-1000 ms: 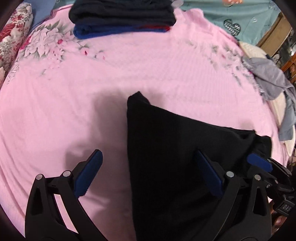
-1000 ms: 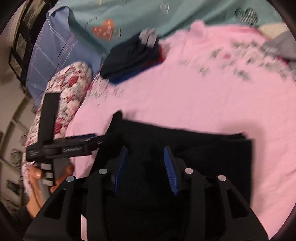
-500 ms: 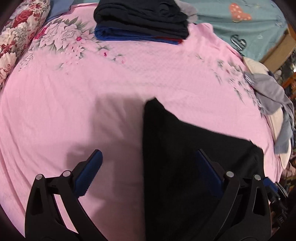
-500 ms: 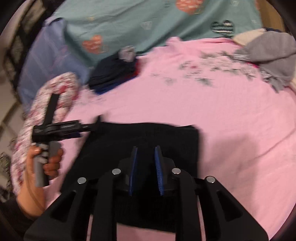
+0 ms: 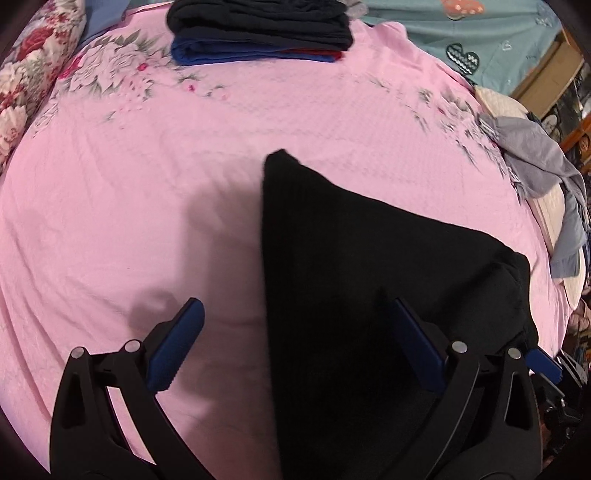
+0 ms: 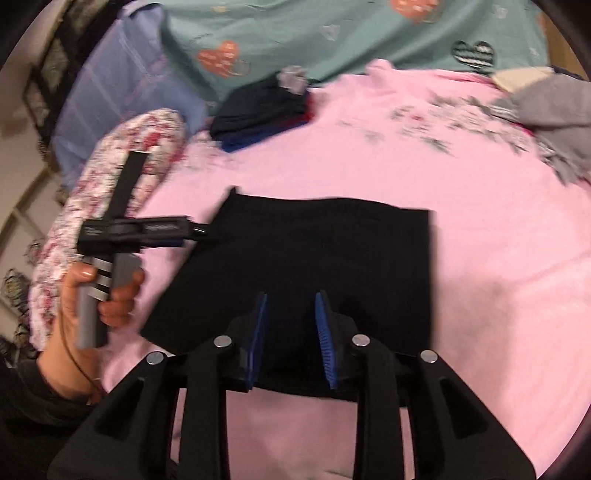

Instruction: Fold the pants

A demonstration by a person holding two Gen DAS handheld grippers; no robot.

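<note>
— What covers the bed?
— A pink bedsheet with a grey-and-red flower print [image 5: 295, 122], the flowers running along its far edge.

— And at the far edge?
— A stack of folded dark navy, blue and red clothes [image 5: 258, 29] lies on the sheet. To the left sits a red-and-white floral pillow [image 5: 26, 77], with a pale blue checked pillow [image 6: 110, 99] just behind it.

— Behind those?
— A teal blanket printed with hearts [image 6: 332, 33].

— On the right?
— A crumpled grey garment [image 5: 535, 162], lying over something cream-coloured at the sheet's edge.
</note>
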